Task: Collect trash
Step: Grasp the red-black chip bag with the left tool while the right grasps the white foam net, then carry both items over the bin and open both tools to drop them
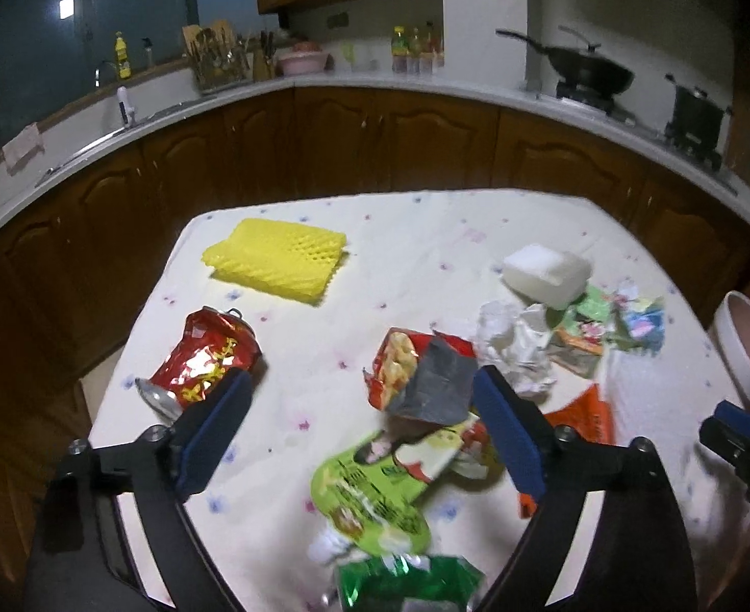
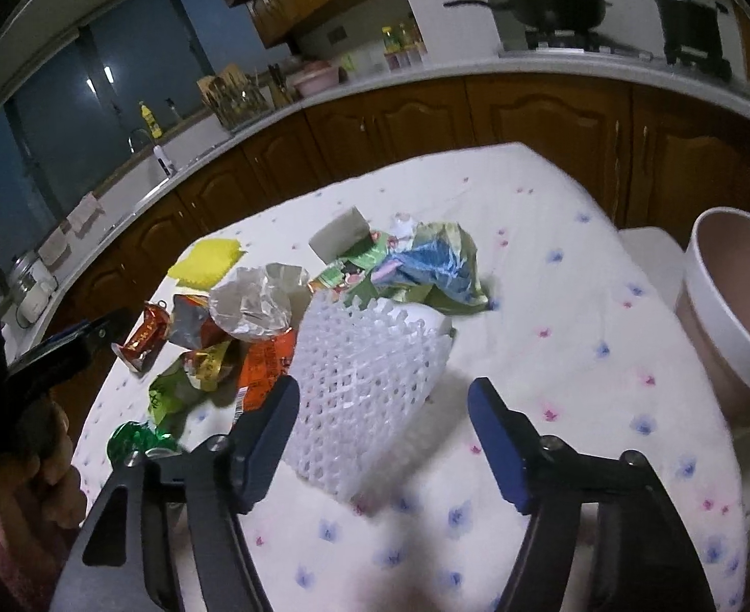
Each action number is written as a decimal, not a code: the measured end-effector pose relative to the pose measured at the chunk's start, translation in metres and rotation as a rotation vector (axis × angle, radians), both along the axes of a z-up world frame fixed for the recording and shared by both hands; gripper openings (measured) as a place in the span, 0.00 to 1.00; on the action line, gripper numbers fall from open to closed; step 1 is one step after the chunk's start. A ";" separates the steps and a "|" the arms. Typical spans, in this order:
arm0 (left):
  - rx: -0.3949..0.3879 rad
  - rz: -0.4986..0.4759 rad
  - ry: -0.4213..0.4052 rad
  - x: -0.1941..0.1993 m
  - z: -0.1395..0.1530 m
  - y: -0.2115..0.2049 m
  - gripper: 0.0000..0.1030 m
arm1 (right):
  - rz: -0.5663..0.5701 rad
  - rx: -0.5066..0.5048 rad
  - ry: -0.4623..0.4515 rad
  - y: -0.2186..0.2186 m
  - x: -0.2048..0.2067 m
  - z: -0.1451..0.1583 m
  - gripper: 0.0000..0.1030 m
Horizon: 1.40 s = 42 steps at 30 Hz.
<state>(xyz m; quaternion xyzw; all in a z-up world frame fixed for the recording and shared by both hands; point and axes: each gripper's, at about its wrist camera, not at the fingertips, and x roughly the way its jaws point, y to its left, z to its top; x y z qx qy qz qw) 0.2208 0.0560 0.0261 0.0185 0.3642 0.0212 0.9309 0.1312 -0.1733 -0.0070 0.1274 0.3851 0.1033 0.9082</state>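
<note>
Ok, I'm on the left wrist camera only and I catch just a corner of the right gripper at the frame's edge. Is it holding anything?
Observer: No. The right gripper is open, and a white foam mesh sleeve sits just ahead between its fingers, unclamped.
Operator: Is that sleeve clear of the wrapper pile?
Observer: Not quite. Its left edge meets the flat orange plastic wrapper.
Operator: And the bin from that side?
Observer: The round white bin with a pink inside stands to that gripper's right, off the table edge. Its bottom is out of sight.
</note>
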 end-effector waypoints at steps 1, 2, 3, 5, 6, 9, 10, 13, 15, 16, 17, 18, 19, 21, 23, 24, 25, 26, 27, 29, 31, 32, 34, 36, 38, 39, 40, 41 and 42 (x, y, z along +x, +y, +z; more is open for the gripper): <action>0.009 -0.001 0.013 0.005 -0.003 0.000 0.82 | 0.005 -0.003 0.004 0.002 0.002 -0.002 0.63; 0.020 -0.004 0.029 0.010 -0.007 0.000 0.81 | 0.011 -0.004 0.011 0.003 0.004 -0.003 0.63; 0.032 -0.009 0.046 0.015 -0.011 -0.001 0.80 | 0.018 0.001 0.021 0.004 0.007 -0.005 0.63; 0.044 -0.017 0.083 0.023 -0.019 -0.003 0.76 | 0.019 0.008 0.040 0.004 0.013 -0.009 0.63; 0.045 -0.022 0.094 0.026 -0.022 -0.003 0.75 | 0.018 0.012 0.049 0.004 0.015 -0.012 0.62; 0.042 -0.031 0.132 0.037 -0.032 -0.004 0.63 | 0.017 0.024 0.070 0.003 0.023 -0.018 0.60; 0.033 -0.033 0.146 0.040 -0.035 -0.004 0.50 | 0.020 0.030 0.080 0.002 0.026 -0.020 0.54; -0.014 -0.044 0.186 0.046 -0.042 -0.003 0.15 | 0.031 0.057 0.097 0.001 0.031 -0.025 0.47; -0.035 -0.046 0.186 0.046 -0.043 -0.001 0.10 | 0.039 0.058 0.101 0.002 0.033 -0.027 0.30; -0.044 -0.049 0.177 0.044 -0.041 -0.001 0.10 | 0.043 0.060 0.103 0.002 0.034 -0.027 0.15; -0.050 -0.051 0.164 0.042 -0.039 -0.002 0.09 | 0.047 0.060 0.098 0.002 0.033 -0.026 0.07; -0.056 -0.051 0.148 0.039 -0.035 -0.001 0.08 | 0.050 0.058 0.086 0.003 0.032 -0.024 0.07; -0.068 -0.051 0.130 0.035 -0.030 -0.001 0.08 | 0.055 0.058 0.069 0.003 0.029 -0.022 0.07; -0.094 -0.053 0.102 0.029 -0.020 0.000 0.08 | 0.063 0.055 0.036 0.003 0.024 -0.015 0.07; -0.122 -0.067 0.077 0.020 -0.007 -0.002 0.08 | 0.061 0.042 0.006 0.002 0.018 -0.007 0.07; -0.136 -0.076 0.064 0.016 -0.001 -0.004 0.08 | 0.061 0.040 -0.006 0.001 0.015 -0.003 0.07; -0.150 -0.086 0.052 0.011 0.004 -0.007 0.08 | 0.060 0.041 -0.019 -0.002 0.012 0.002 0.07; -0.166 -0.100 0.043 0.007 0.009 -0.011 0.08 | 0.059 0.044 -0.026 -0.004 0.010 0.004 0.07; -0.176 -0.110 0.038 0.004 0.012 -0.014 0.08 | 0.055 0.047 -0.032 -0.007 0.008 0.007 0.07; -0.197 -0.136 0.027 -0.001 0.017 -0.023 0.08 | 0.042 0.043 -0.050 -0.012 0.002 0.014 0.07; -0.208 -0.166 0.022 -0.006 0.020 -0.034 0.08 | 0.030 0.027 -0.070 -0.018 -0.005 0.020 0.07; -0.216 -0.185 0.023 -0.007 0.021 -0.041 0.08 | 0.023 0.022 -0.081 -0.022 -0.009 0.024 0.07; -0.228 -0.214 0.023 -0.011 0.022 -0.054 0.08 | 0.009 0.014 -0.095 -0.032 -0.016 0.030 0.07; -0.233 -0.241 0.021 -0.014 0.024 -0.068 0.08 | -0.004 0.016 -0.109 -0.038 -0.023 0.034 0.07; -0.235 -0.268 0.016 -0.016 0.026 -0.082 0.08 | -0.025 0.003 -0.124 -0.048 -0.030 0.039 0.07; -0.237 -0.283 0.013 -0.017 0.027 -0.089 0.08 | -0.036 -0.006 -0.130 -0.052 -0.033 0.041 0.07; -0.238 -0.296 0.012 -0.018 0.029 -0.096 0.08 | -0.046 -0.006 -0.135 -0.057 -0.036 0.043 0.07; -0.238 -0.310 0.011 -0.019 0.030 -0.103 0.08 | -0.059 -0.004 -0.140 -0.064 -0.038 0.045 0.07; -0.239 -0.319 0.009 -0.020 0.031 -0.107 0.08 | -0.070 -0.006 -0.144 -0.070 -0.041 0.046 0.07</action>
